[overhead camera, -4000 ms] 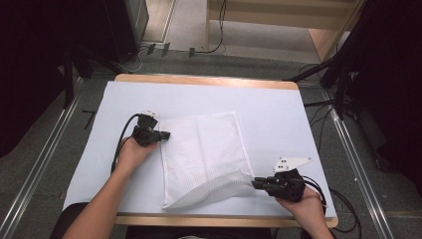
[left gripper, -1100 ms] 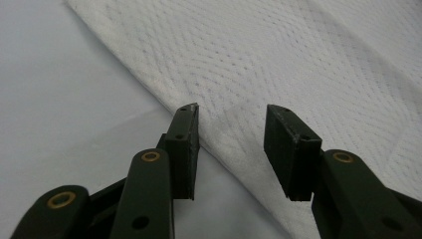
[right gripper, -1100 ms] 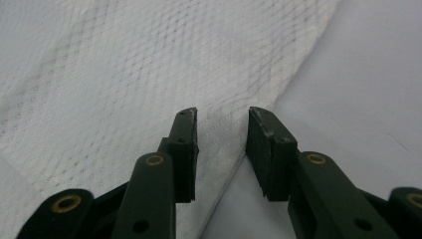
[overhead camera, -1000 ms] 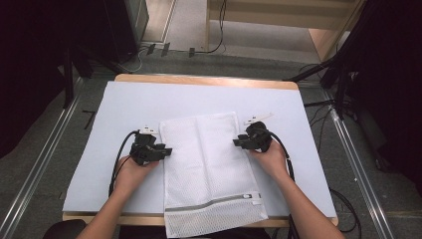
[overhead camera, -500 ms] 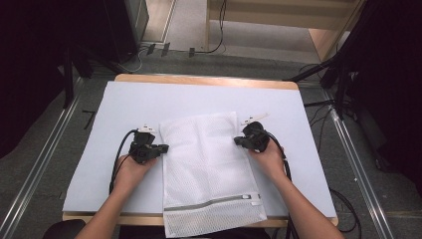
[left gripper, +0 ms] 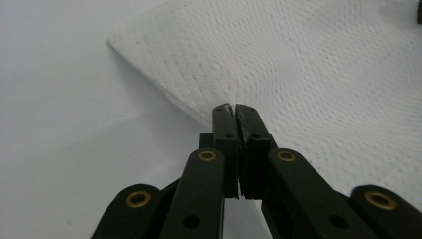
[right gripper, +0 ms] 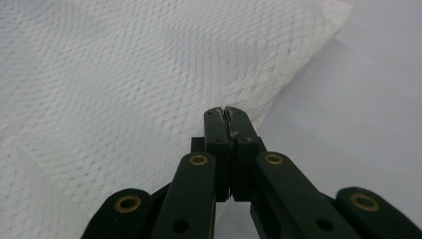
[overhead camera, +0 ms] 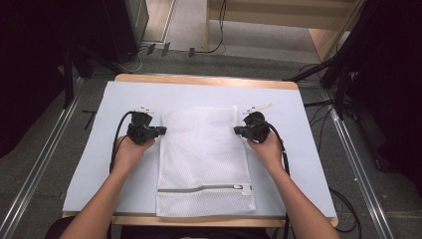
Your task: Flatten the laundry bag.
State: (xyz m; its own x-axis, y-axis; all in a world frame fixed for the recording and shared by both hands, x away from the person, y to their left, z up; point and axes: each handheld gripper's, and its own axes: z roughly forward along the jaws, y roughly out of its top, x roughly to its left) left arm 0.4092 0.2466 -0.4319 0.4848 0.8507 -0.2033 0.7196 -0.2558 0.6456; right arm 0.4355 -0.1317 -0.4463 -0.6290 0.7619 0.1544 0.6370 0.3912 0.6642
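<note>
High view: a white rectangular mesh laundry bag (overhead camera: 204,159) lies flat in the middle of the tabletop (overhead camera: 79,164), which is covered with a pale blue-white sheet, its long sides running near to far. A grey zipper band with a small white pull (overhead camera: 245,187) crosses it close to the near end, which reaches the tabletop's near edge. The netting is fine and honeycombed, slightly rumpled toward the far end. No writing or brand can be read on it.

The left gripper (overhead camera: 160,130) pinches the bag's left edge near the far corner; its jaws have just closed on the mesh, as the left gripper view shows (left gripper: 231,110). The right gripper (overhead camera: 238,131) has likewise just clamped the right edge (right gripper: 224,113).
</note>
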